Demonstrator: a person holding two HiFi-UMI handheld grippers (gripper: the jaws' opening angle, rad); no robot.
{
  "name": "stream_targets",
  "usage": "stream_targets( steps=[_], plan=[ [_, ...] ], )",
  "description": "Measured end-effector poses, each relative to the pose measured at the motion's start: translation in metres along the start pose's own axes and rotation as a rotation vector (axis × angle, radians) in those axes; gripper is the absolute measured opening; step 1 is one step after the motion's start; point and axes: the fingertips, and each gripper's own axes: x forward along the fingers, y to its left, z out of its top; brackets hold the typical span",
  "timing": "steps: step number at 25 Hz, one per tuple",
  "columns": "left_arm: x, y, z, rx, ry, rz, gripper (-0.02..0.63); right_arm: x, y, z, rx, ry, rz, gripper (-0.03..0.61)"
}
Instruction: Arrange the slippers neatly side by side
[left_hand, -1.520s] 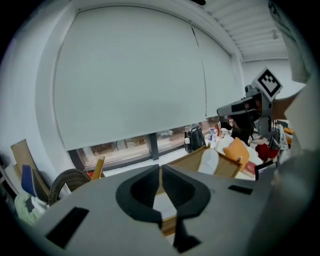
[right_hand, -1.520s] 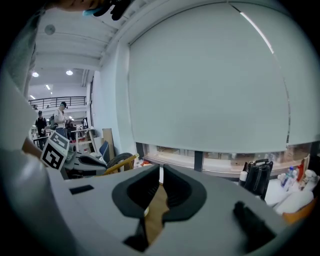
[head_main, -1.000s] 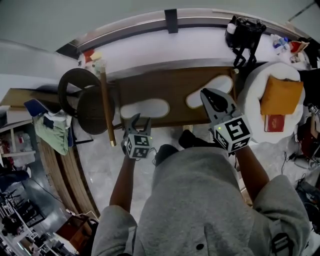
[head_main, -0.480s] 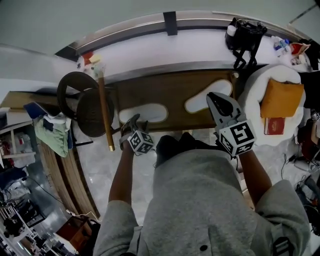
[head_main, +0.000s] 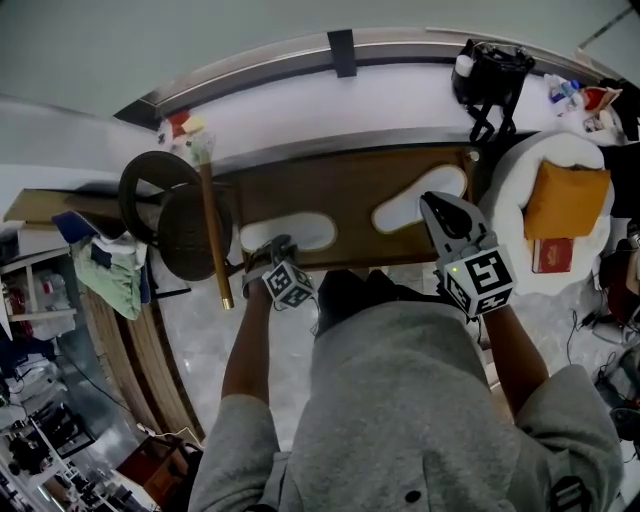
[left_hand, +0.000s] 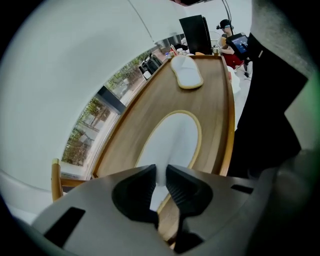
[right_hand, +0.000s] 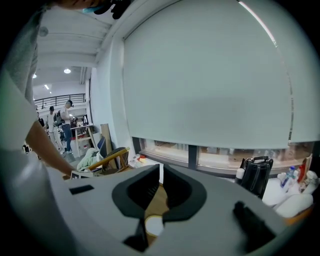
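Two white slippers lie on a low brown table (head_main: 350, 180). The left slipper (head_main: 288, 231) lies near the front edge. The right slipper (head_main: 419, 197) is angled at the far right. My left gripper (head_main: 272, 252) sits at the left slipper's near end. In the left gripper view the jaws (left_hand: 161, 172) are closing on the rim of that slipper (left_hand: 172, 137), whose white edge fills the narrow gap. The other slipper (left_hand: 186, 73) lies farther down the table. My right gripper (head_main: 433, 204) hovers over the right slipper, shut and empty (right_hand: 161, 170).
A dark round stool (head_main: 172, 205) and a wooden pole (head_main: 212, 225) stand left of the table. A black bag (head_main: 490, 68) sits on the sill behind. A white round seat with an orange cushion (head_main: 565, 195) is at the right.
My left gripper has tipped down to the left slipper's near edge and its jaws have narrowed around it. The right gripper has hardly moved.
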Motion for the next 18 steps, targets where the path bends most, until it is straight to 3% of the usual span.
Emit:
stream_targets(
  steps=[3,7,18],
  plan=[
    [-0.002,0.007,0.001,-0.056,0.013,0.013,0.047,0.004,-0.001,0.003,-0.004,-0.007,0.005,0.035],
    [-0.005,0.016,0.008,-0.227,0.017,0.006,0.037,0.008,0.000,0.008,-0.004,-0.021,0.017,0.035],
    [-0.016,0.039,0.032,-0.852,0.023,-0.053,0.036,0.010,-0.006,0.005,0.019,-0.034,0.016,0.035]
  ],
)
